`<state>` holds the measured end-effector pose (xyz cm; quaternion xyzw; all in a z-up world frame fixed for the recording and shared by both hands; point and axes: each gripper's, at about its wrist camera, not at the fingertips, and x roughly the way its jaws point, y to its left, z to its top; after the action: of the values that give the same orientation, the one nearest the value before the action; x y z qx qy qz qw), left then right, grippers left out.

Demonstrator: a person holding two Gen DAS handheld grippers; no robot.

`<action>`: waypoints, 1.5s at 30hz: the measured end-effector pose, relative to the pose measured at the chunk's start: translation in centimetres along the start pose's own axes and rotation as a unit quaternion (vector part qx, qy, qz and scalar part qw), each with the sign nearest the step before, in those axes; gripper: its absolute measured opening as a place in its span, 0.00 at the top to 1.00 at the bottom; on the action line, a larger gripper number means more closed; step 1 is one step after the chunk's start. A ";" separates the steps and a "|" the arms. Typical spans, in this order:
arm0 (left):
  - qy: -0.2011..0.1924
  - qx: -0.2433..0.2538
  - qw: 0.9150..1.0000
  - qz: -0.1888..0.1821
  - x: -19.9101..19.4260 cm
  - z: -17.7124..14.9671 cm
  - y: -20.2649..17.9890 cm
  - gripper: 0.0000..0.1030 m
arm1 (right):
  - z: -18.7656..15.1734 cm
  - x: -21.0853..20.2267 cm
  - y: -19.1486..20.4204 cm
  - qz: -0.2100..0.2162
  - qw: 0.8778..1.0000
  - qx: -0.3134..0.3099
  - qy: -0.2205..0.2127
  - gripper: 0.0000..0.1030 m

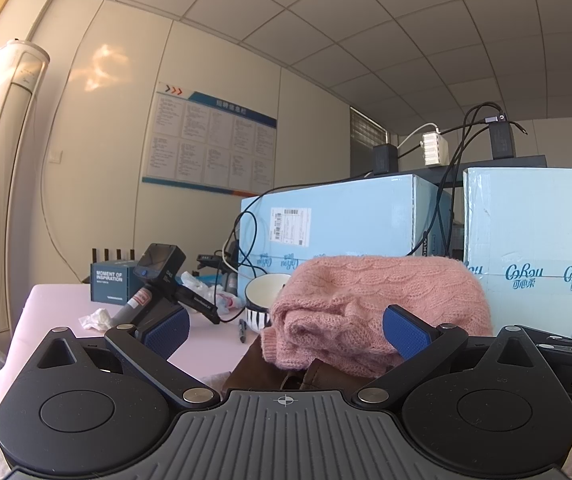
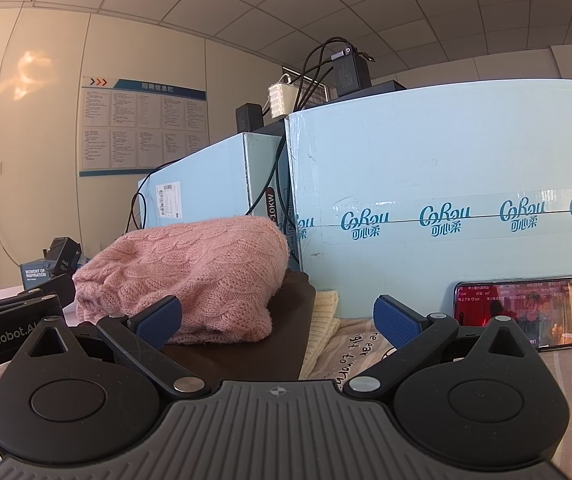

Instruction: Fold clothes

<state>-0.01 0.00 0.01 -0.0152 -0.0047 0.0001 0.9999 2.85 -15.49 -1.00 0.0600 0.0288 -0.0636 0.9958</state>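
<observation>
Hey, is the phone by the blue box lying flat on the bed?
No, the phone stands on its long edge, leaning against the blue box, screen lit.

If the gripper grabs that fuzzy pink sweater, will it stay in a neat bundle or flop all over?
The pink sweater would probably flop: its loose cable knit already slumps into soft folds. It looks light for its bulk. The fuzzy yarn likely grips the ridged blue pads rather than slipping.

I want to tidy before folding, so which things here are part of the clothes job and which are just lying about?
For the job:
pink cable-knit sweater
dark brown garment under it
cream ribbed knit beside them

Lying about:
smartphone playing video
light blue cardboard boxes
black-and-white striped bowl
black marker pen
crumpled white tissue
</observation>
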 end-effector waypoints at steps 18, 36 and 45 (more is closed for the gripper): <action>0.000 -0.003 1.000 -0.007 -0.2 0.1 0.1 0.00 | 0.0 -0.2 0.0 -0.001 1.000 0.001 -0.002 0.00; 0.000 -0.004 1.000 -0.008 -0.2 0.1 0.2 0.00 | 0.0 0.0 0.1 -0.004 1.000 -0.001 -0.003 0.00; 0.000 -0.005 1.000 -0.007 -0.2 0.2 0.3 0.00 | 0.0 -0.2 0.1 -0.003 1.000 -0.001 -0.003 0.00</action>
<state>-0.17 0.27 0.16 -0.0198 -0.0048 -0.0072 0.9998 2.69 -15.33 -0.95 0.0592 0.0263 -0.0665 0.9957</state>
